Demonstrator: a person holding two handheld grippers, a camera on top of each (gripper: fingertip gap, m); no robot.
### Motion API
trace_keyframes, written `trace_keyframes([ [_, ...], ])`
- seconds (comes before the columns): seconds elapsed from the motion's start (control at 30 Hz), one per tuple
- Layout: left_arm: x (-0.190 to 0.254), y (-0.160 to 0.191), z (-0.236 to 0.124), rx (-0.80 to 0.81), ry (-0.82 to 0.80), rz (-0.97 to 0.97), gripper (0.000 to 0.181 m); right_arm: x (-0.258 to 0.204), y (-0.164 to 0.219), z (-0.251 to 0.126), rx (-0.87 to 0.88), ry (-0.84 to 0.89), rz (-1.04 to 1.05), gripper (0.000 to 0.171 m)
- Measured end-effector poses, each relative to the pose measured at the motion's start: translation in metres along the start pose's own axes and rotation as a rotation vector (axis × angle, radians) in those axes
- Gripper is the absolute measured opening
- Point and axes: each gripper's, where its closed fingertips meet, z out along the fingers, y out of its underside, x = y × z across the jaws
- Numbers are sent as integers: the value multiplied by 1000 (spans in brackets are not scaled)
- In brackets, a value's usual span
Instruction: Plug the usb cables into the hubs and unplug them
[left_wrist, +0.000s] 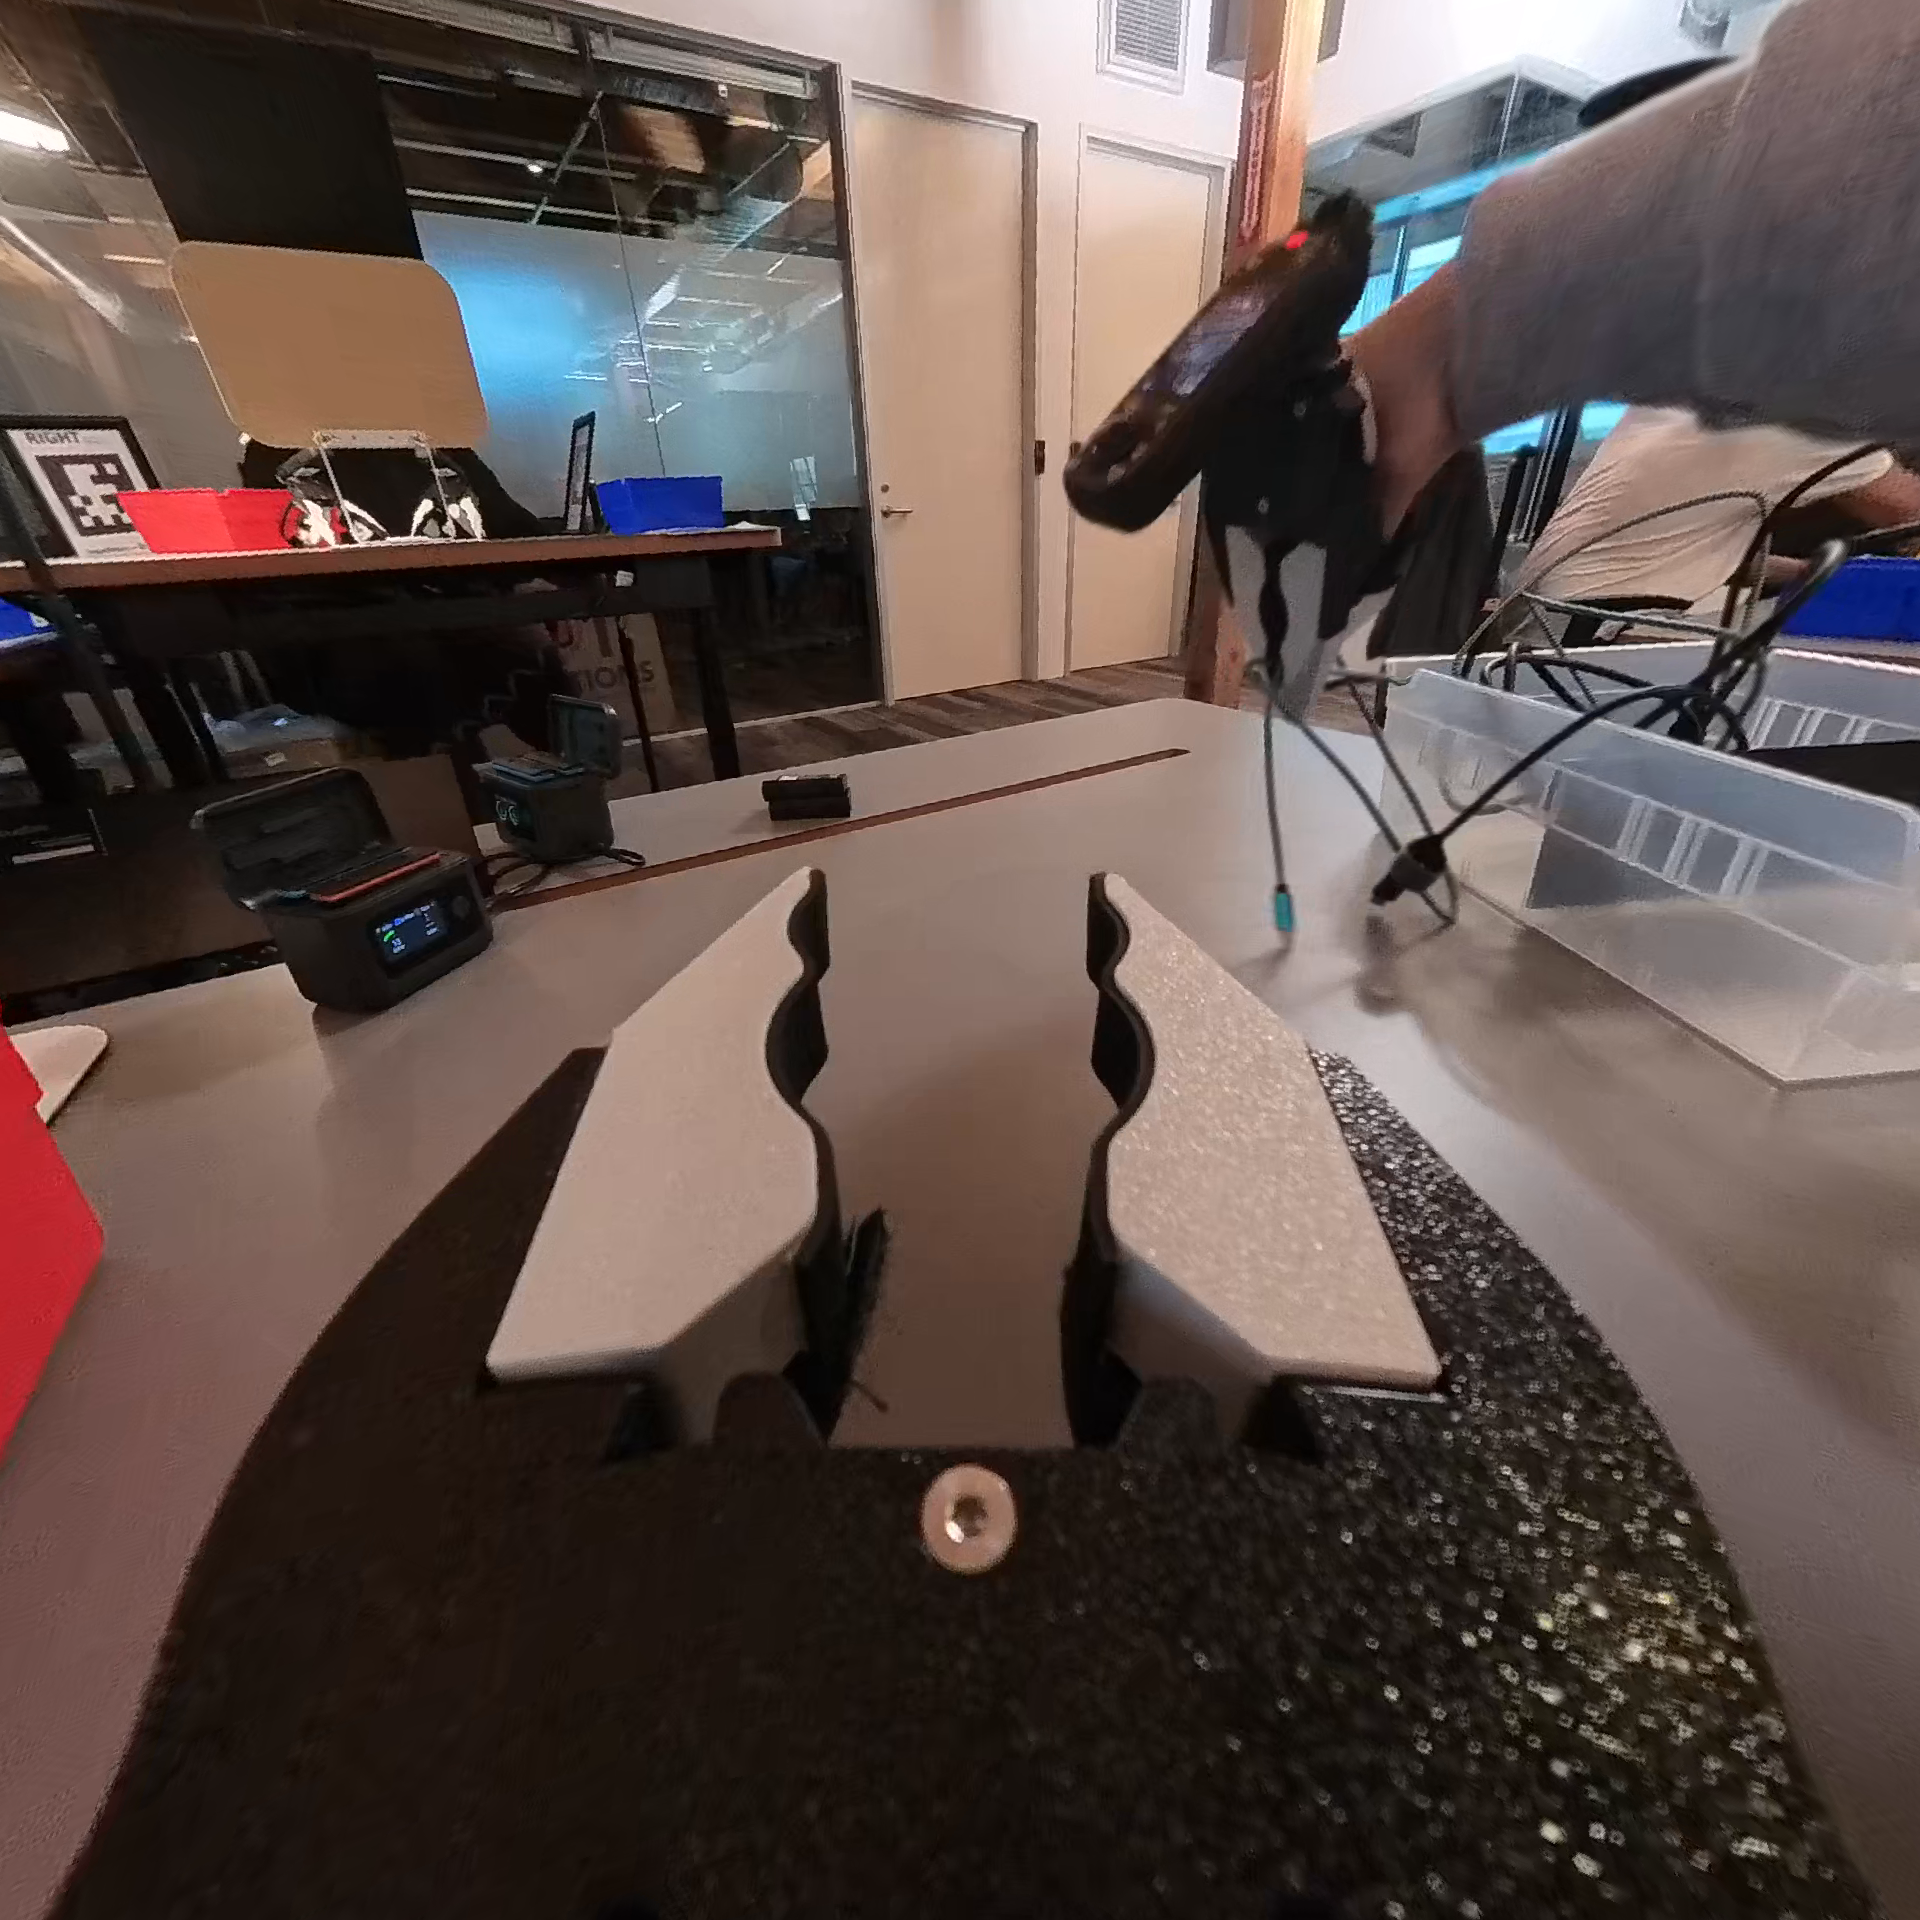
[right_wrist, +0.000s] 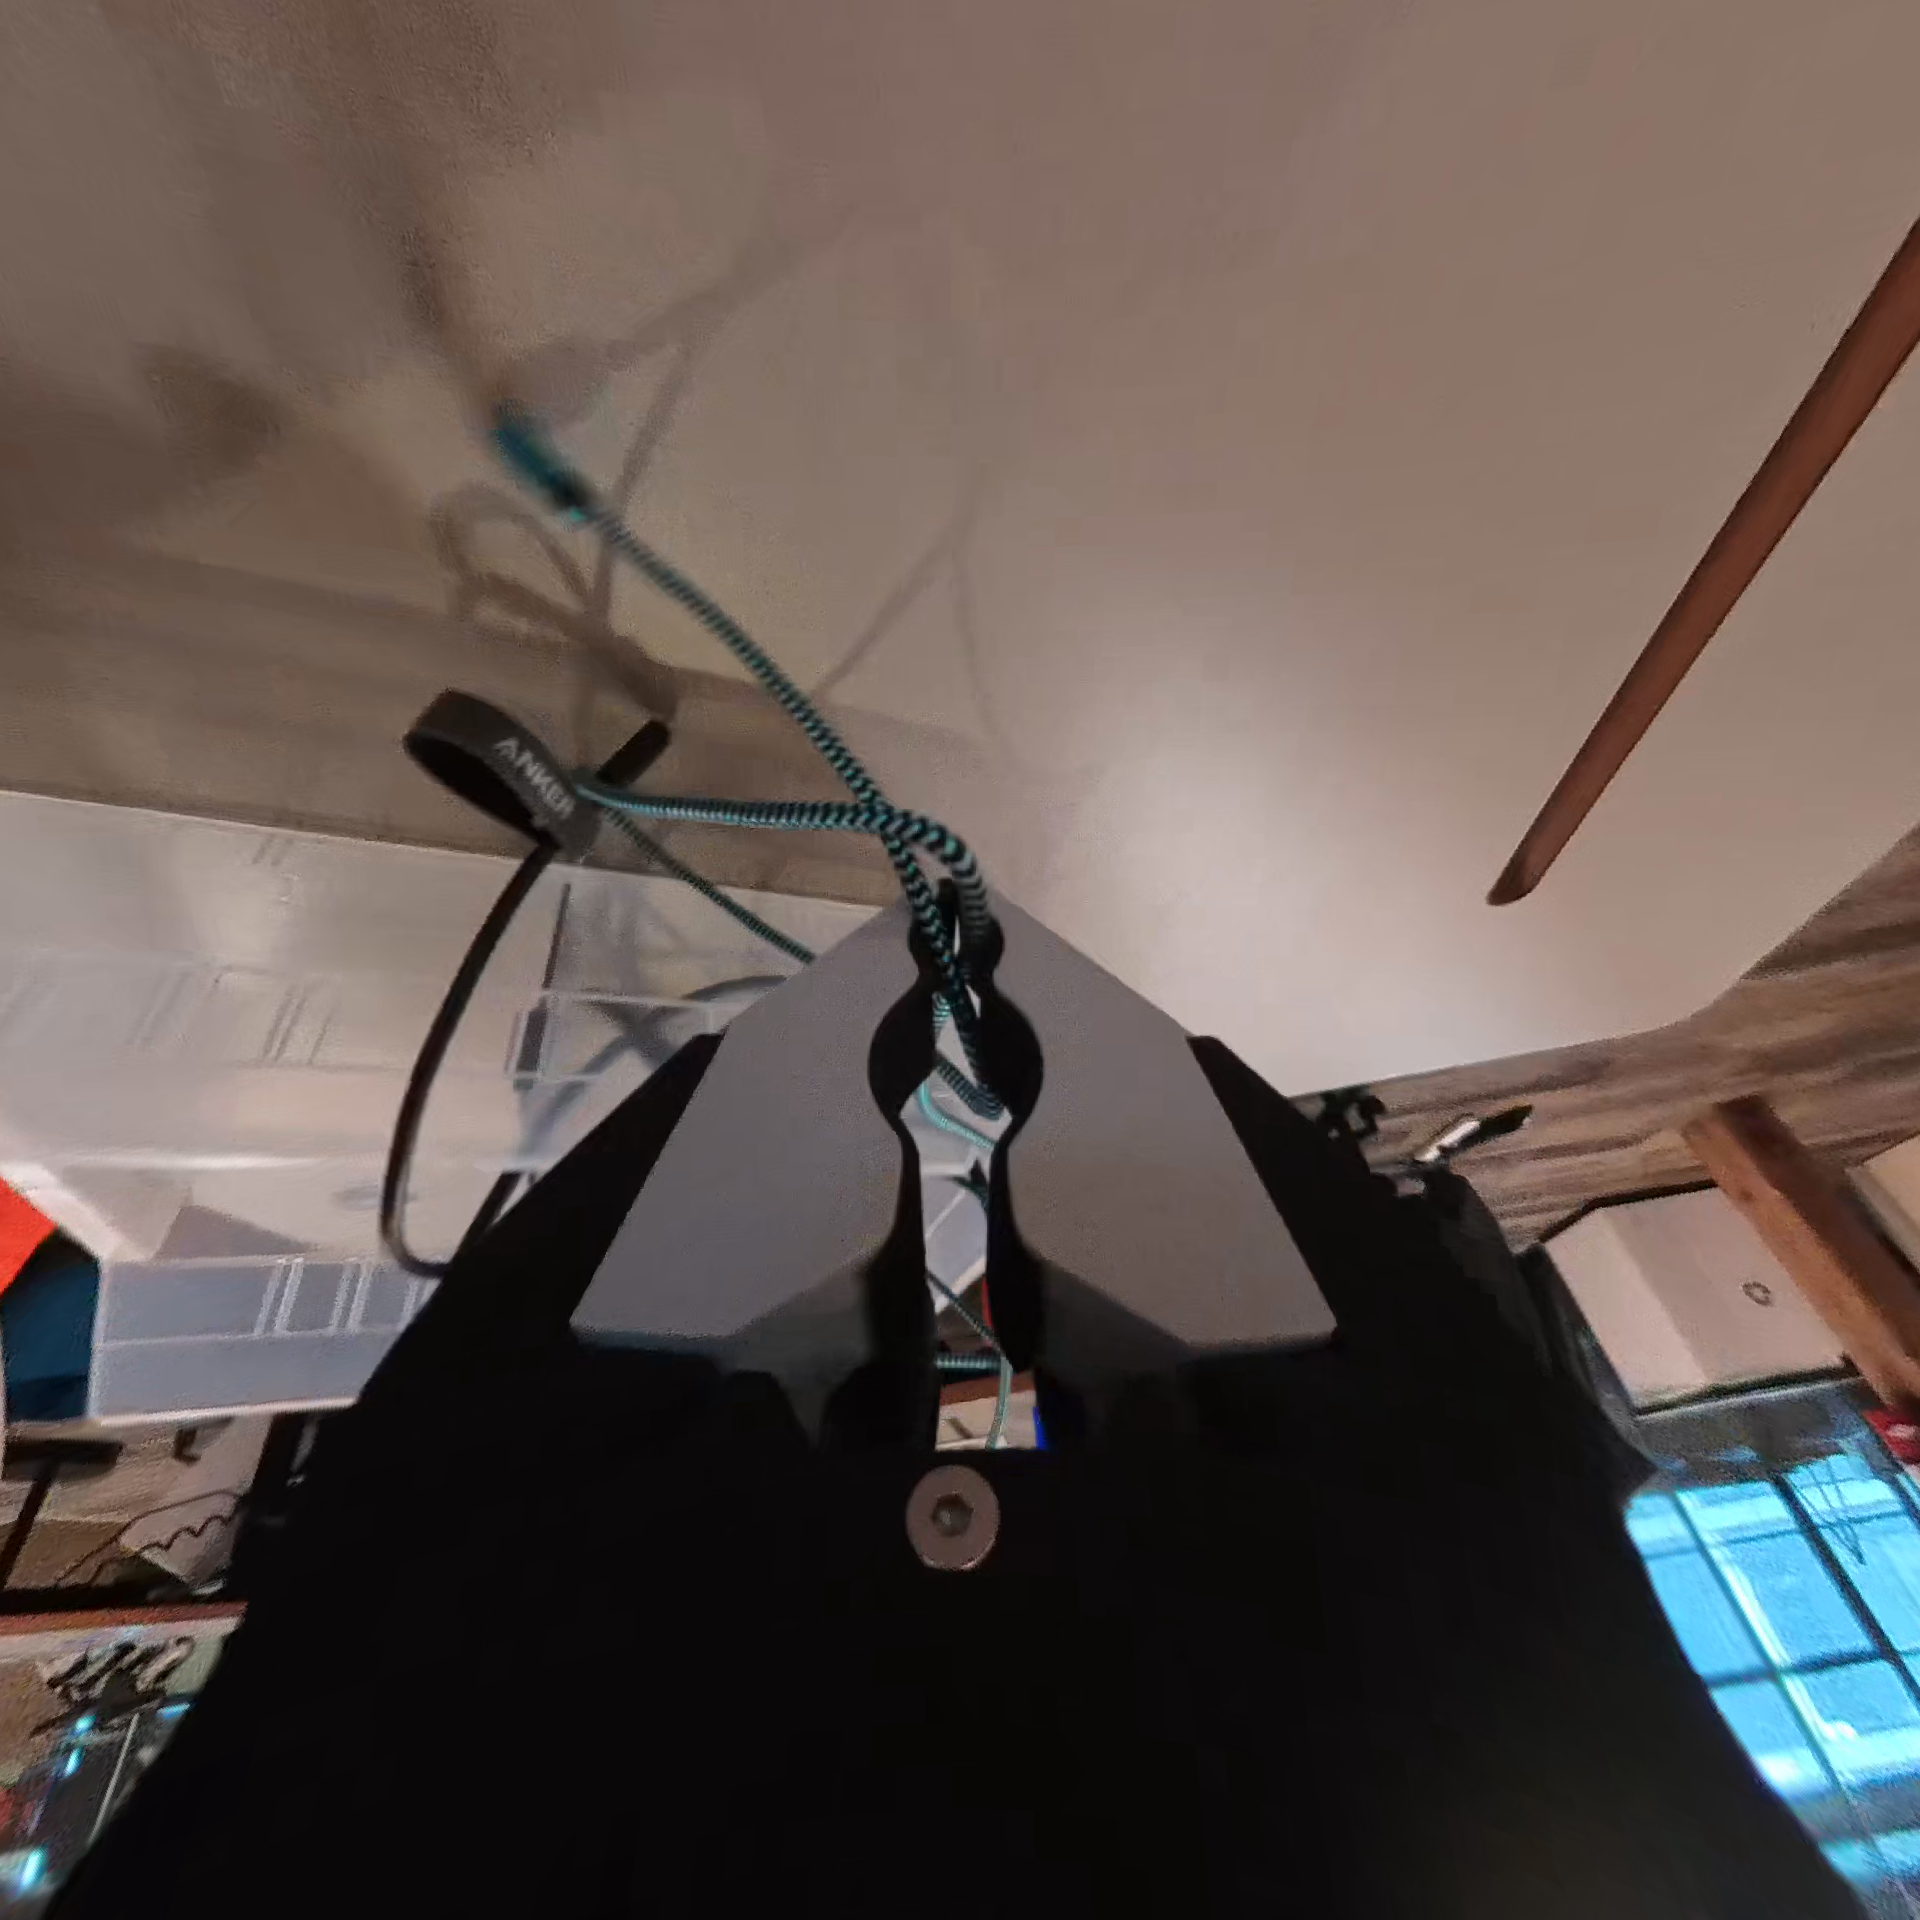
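Note:
In the right wrist view my right gripper (right_wrist: 951, 920) is shut on a teal-and-black braided USB cable (right_wrist: 727, 665) and holds it above the grey table (right_wrist: 1247, 416). The cable's teal plug (right_wrist: 530, 457) hangs free below. A black strap (right_wrist: 499, 774) and a black cable (right_wrist: 436, 1091) hang with it. In the left wrist view the right gripper (left_wrist: 1288, 665) points down, with the teal plug (left_wrist: 1283, 904) and a black plug (left_wrist: 1403, 873) dangling just over the table. My left gripper (left_wrist: 956, 914) is open and empty, low over the table. I cannot pick out a hub with certainty.
A clear plastic bin (left_wrist: 1662, 883) with more cables stands at the right, also in the right wrist view (right_wrist: 208, 1039). Two small black blocks (left_wrist: 808, 798) lie by the table slot (left_wrist: 935, 810). Two open charging cases (left_wrist: 384, 914) stand at the left, and a red bin (left_wrist: 31, 1226) at the left edge. Some 35 cm of space lies between my two pairs of fingers.

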Motion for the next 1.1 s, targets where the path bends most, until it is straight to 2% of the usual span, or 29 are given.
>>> trace_keyframes([
  [0.1,0,-2,-1,7,-7,15,46,-2,8,-34,84,75,5,0],
  [0.2,-1,-5,-2,23,-18,18,45,-2,39,-91,202,242,62,0],
  [0.33,-1,-7,-3,36,-28,27,44,7,125,-161,289,519,239,0],
  [0.43,0,-12,-4,62,-34,52,40,5,194,-179,271,694,359,0],
  [0.5,2,-10,-3,49,-35,64,40,-8,221,-158,205,708,376,0],
  [0.6,5,-5,0,27,-21,62,40,-28,228,-100,124,606,362,0],
  [0.77,5,-1,1,13,-34,110,37,-60,185,-12,134,303,291,0],
  [0.9,6,0,1,9,-35,121,34,-74,161,34,158,83,321,0],
  [1.1,4,2,1,3,-30,95,31,-81,139,82,135,-23,324,0],
])
